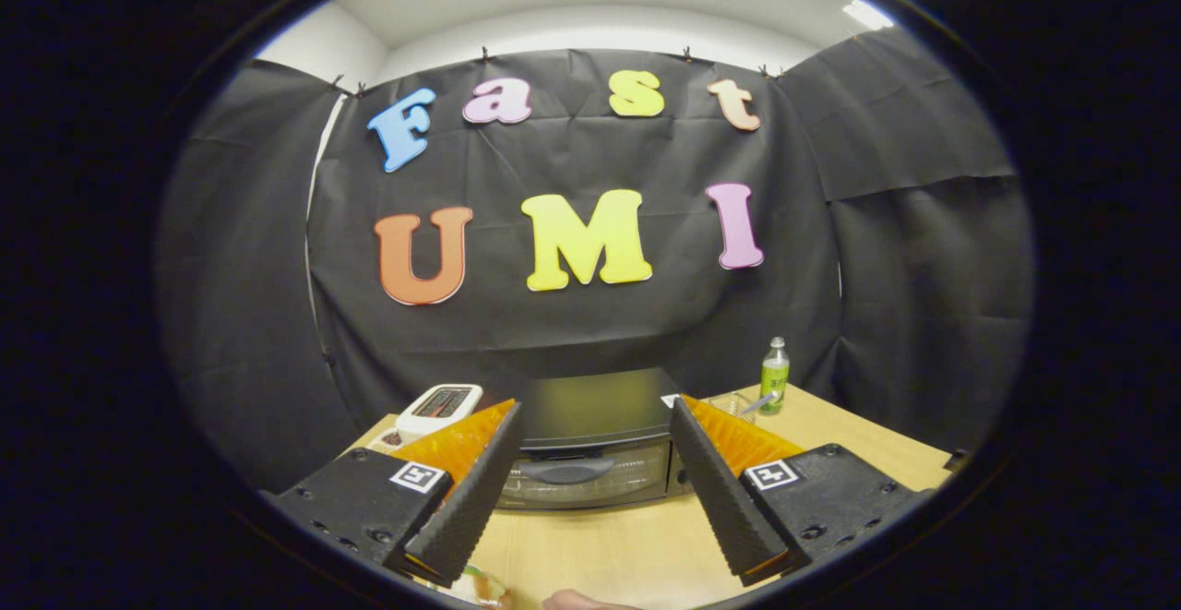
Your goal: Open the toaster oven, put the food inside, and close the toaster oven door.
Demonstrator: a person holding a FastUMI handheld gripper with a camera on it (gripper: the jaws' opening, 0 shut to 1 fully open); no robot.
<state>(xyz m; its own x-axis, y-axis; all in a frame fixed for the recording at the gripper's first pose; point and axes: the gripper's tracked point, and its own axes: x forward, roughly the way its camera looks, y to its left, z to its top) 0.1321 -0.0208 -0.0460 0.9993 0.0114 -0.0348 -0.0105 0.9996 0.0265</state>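
Toaster oven (590, 448), door closed, twelve o'clock beyond hand-held gripper (590, 425); fingers spread, empty, aligned for handle (566, 471). Bottle (774, 375) two o'clock on worktop (609, 545).

1. The tool (595, 425) has matt black ribbed pads on fingers (471, 490) standing wide apart, backed by glossy orange plastic.
2. The toaster oven (590, 448) has a smooth dark top, a glass door and a grey plastic handle.
3. The bench (609, 545) is pale, smooth wood.
4. The bottle (774, 375) is clear green plastic.
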